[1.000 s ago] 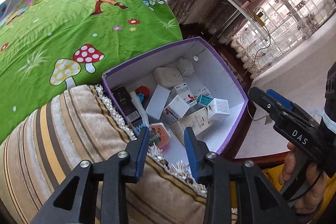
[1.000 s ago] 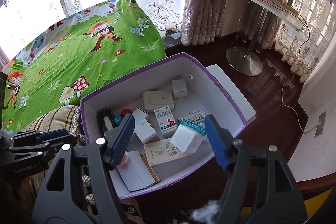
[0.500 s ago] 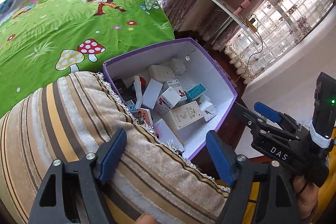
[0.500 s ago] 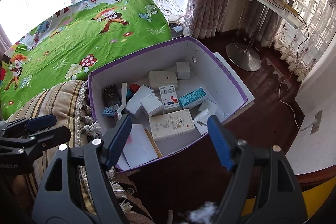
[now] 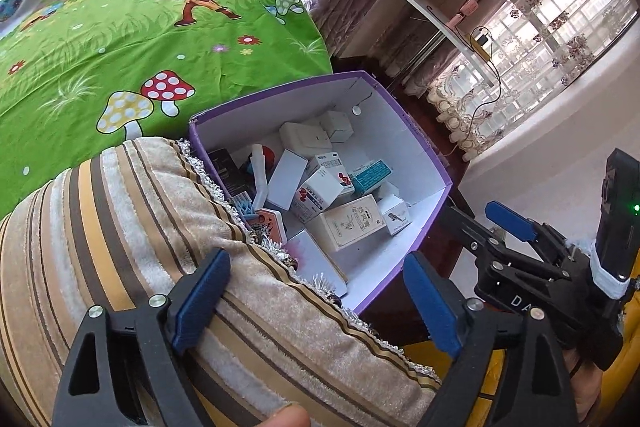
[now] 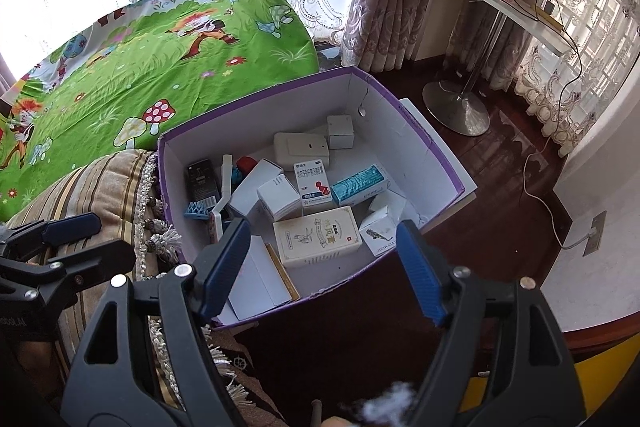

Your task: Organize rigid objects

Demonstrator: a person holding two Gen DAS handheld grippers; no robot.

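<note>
A purple box with white inside (image 5: pixel 416 147) (image 6: pixel 424 147) holds several small cartons: a cream carton (image 6: pixel 316 237), a teal one (image 6: pixel 360 185), a white bird-print one (image 6: pixel 380 229), a red-and-white one (image 6: pixel 314 183), plus a black device (image 6: pixel 202 183). My left gripper (image 5: pixel 316 301) is open and empty above a striped cushion, short of the box. My right gripper (image 6: pixel 322 269) is open and empty above the box's near edge. The right gripper also shows in the left wrist view (image 5: pixel 496 227), and the left gripper in the right wrist view (image 6: pixel 72 239).
A striped beige cushion (image 5: pixel 100 227) lies left of the box. A green cartoon bedsheet (image 6: pixel 140 59) spreads behind. A white shelf on a round metal stand (image 6: pixel 460 107) and curtains are at the back right, over a dark wood floor.
My left gripper opened and drew back over the cushion, leaving the orange-topped item in the box. My right gripper pulled back; the white bird-print carton now lies in the box.
</note>
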